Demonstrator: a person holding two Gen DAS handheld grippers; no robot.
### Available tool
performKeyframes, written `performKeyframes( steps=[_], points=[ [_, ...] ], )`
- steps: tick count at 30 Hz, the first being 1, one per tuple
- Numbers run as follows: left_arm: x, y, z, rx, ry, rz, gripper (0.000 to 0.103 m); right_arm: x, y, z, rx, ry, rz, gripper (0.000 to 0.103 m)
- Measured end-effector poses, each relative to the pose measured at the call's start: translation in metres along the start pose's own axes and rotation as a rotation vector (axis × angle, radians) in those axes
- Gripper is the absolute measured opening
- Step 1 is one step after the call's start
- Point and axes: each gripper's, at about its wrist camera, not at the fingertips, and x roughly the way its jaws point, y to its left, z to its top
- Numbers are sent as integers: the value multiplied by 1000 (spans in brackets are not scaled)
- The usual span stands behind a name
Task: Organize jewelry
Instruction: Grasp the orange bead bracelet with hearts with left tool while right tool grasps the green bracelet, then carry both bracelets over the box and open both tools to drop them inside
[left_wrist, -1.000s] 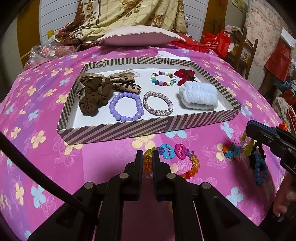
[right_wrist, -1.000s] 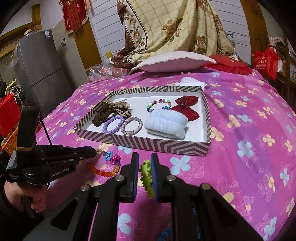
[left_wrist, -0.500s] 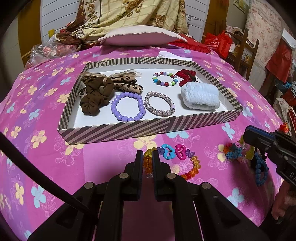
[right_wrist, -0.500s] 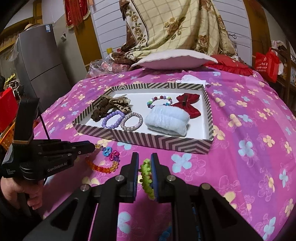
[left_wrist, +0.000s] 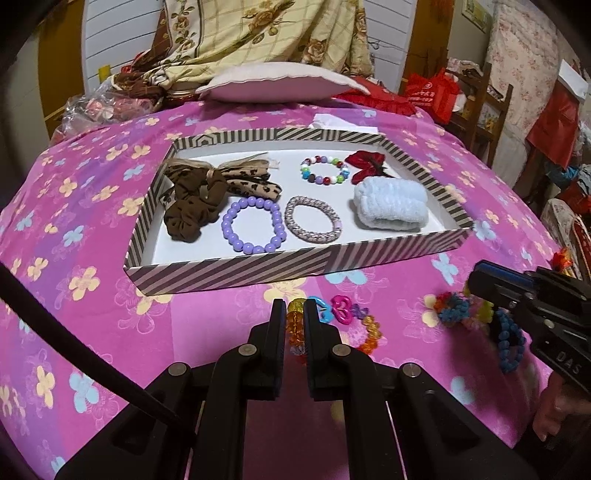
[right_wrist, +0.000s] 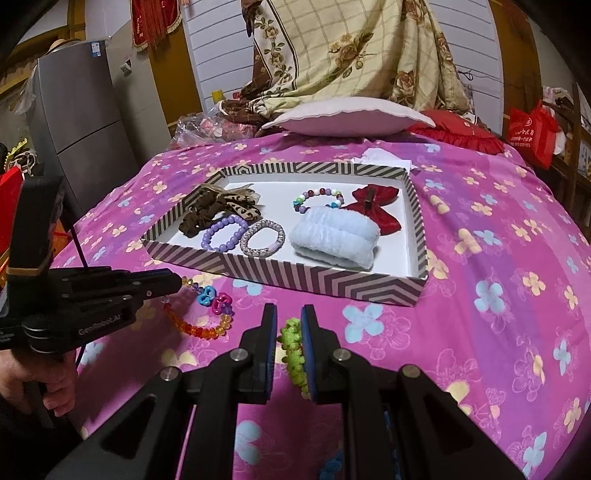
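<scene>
A striped tray (left_wrist: 236, 271) (right_wrist: 314, 278) on the pink bedspread holds a brown scrunchie (left_wrist: 188, 210), a purple bead bracelet (left_wrist: 253, 229), a woven bracelet (left_wrist: 314, 219), a multicolour bead bracelet (left_wrist: 325, 170), a red bow (right_wrist: 375, 206) and a blue towel roll (right_wrist: 334, 236). My left gripper (left_wrist: 295, 325) is shut on an orange bead bracelet with heart charms (left_wrist: 356, 321) (right_wrist: 207, 317), just in front of the tray. My right gripper (right_wrist: 289, 339) is shut on a green flower bracelet (right_wrist: 291, 347); a colourful flower bracelet (left_wrist: 452, 310) and a blue bead bracelet (left_wrist: 511, 343) lie by it.
A pillow (right_wrist: 351, 118) and a folded floral quilt (right_wrist: 351, 51) lie behind the tray. A grey fridge (right_wrist: 81, 122) stands at the left. Red bags (left_wrist: 432, 94) and a wooden chair (left_wrist: 487, 107) stand to the right of the bed.
Both grippers have risen a little with their bracelets, and both views now look down on the tray from slightly higher. The items in the tray have not moved.
</scene>
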Motion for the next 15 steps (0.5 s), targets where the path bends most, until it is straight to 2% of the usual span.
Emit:
performKeyframes(
  steps=[4, 8, 15],
  points=[
    [-15, 5, 2, -42, -18, -25, 18, -9, 0, 2, 9, -20, 19, 13],
    [-36, 4, 13, -43, -52, -16, 18, -25, -2, 11, 28, -64, 46, 13],
    [-75, 6, 54, -44, -129, -32, 18, -59, -7, 54, 55, -184, 84, 13]
  ],
)
